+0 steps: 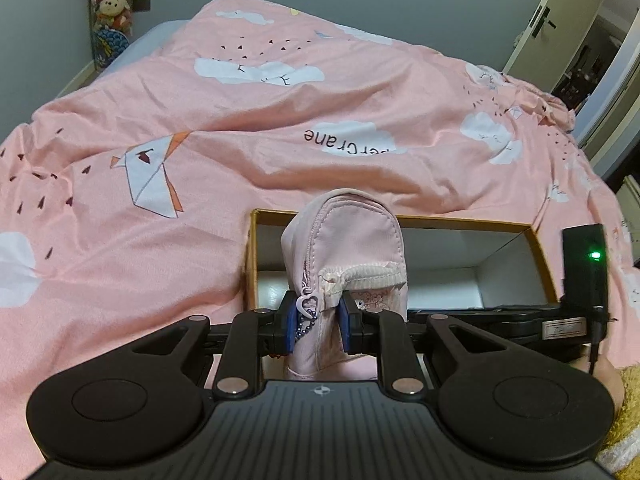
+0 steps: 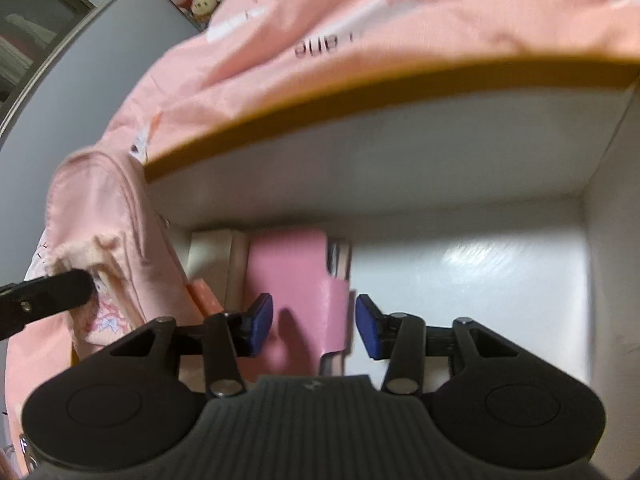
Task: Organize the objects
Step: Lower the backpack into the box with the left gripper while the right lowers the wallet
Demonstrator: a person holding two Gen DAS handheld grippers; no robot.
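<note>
The left gripper (image 1: 318, 326) held a pale pink zippered fabric pouch (image 1: 344, 240) upright over the yellow-rimmed white box (image 1: 440, 222). The right gripper (image 2: 314, 324) stood part open around a pink flat case (image 2: 296, 280) inside, pads clear.

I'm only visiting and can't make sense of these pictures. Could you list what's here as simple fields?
setting: bed with pink quilt
container: open box, white inside, on the quilt
left gripper: jaws shut on a pink pouch, held over the box
right gripper: jaws open inside the box, a pink wallet between them, not squeezed
background: plush toys
</note>
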